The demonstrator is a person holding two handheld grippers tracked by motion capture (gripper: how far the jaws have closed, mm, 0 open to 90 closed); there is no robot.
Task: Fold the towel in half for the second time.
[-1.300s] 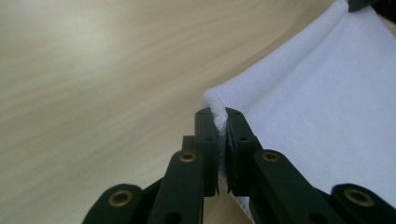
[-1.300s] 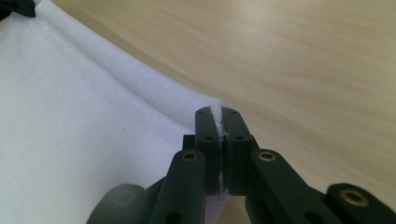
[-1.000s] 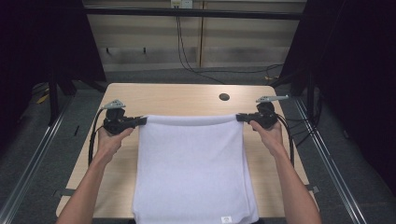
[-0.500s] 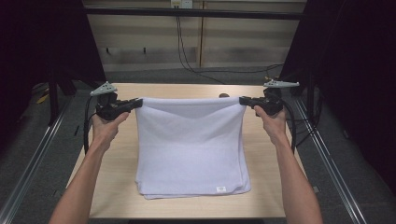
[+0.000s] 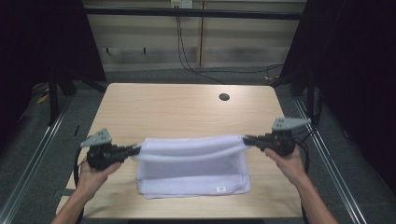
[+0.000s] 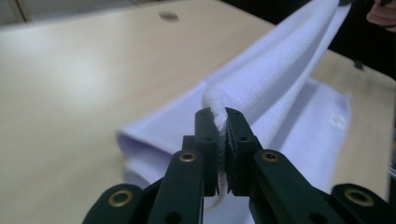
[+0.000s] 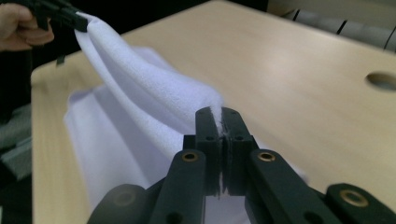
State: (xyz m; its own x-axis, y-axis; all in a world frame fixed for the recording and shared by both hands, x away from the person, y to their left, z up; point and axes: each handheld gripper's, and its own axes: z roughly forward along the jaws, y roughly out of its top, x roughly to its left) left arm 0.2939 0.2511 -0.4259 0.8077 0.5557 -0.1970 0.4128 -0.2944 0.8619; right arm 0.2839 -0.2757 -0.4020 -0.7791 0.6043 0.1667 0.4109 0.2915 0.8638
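Note:
A white towel [image 5: 194, 170] lies folded over on the near half of the wooden table [image 5: 177, 109]. Its upper edge hangs stretched between my two grippers, a little above the layers beneath. My left gripper [image 5: 135, 149] is shut on the towel's left corner [image 6: 219, 109], which is pinched between the black jaws. My right gripper [image 5: 246, 139] is shut on the right corner [image 7: 217, 114]. In the left gripper view the towel [image 6: 280, 79] runs off toward the other hand at the top right. A small label [image 5: 220, 189] shows on the bottom layer near the front edge.
A round cable hole [image 5: 224, 97] sits in the table's far right part. The far half of the table is bare wood. Metal rails [image 5: 32, 158] run along the floor on both sides, and cables [image 5: 187, 56] hang at the back wall.
Both grippers have come back toward the near edge and down with the towel's upper edge, folding it over onto the lower part. The towel now covers a shorter patch.

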